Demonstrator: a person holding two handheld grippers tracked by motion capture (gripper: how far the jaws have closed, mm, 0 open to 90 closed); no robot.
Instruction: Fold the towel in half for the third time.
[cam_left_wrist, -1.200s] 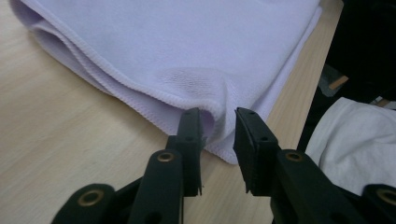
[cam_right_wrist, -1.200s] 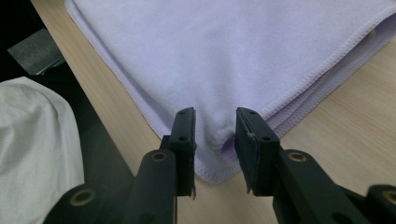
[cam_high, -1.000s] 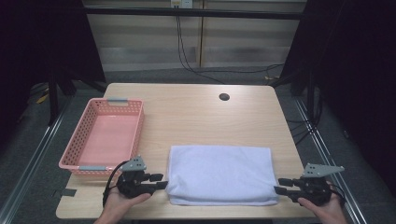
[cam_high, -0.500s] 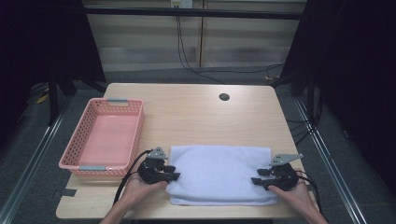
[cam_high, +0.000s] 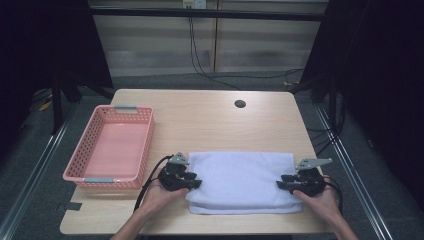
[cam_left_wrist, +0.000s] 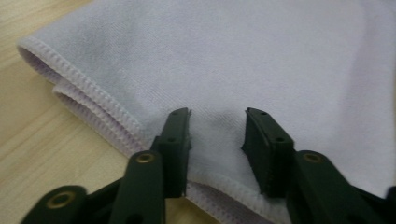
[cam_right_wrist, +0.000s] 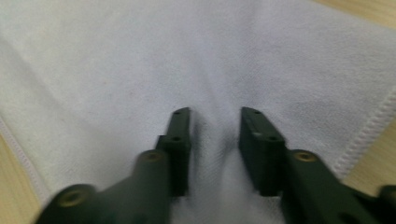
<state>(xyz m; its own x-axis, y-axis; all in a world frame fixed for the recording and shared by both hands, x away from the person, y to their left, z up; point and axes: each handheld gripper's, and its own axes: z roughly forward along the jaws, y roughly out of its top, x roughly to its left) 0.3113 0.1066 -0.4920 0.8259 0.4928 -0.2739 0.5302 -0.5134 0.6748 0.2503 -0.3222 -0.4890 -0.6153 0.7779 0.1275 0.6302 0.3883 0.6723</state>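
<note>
The left gripper (cam_high: 194, 181) rests on the nine o'clock end of the folded white towel (cam_high: 241, 181), its jaws partly apart and just opened a little further, cloth lying between them unpinched. The right gripper (cam_high: 281, 184) sits at the towel's three o'clock end, jaws likewise half open over the fabric, gripping nothing. The towel lies flat on the wooden table (cam_high: 210, 120), toward its six o'clock edge. A pink basket (cam_high: 142, 145) stands near the towel at its nine o'clock side.
</note>
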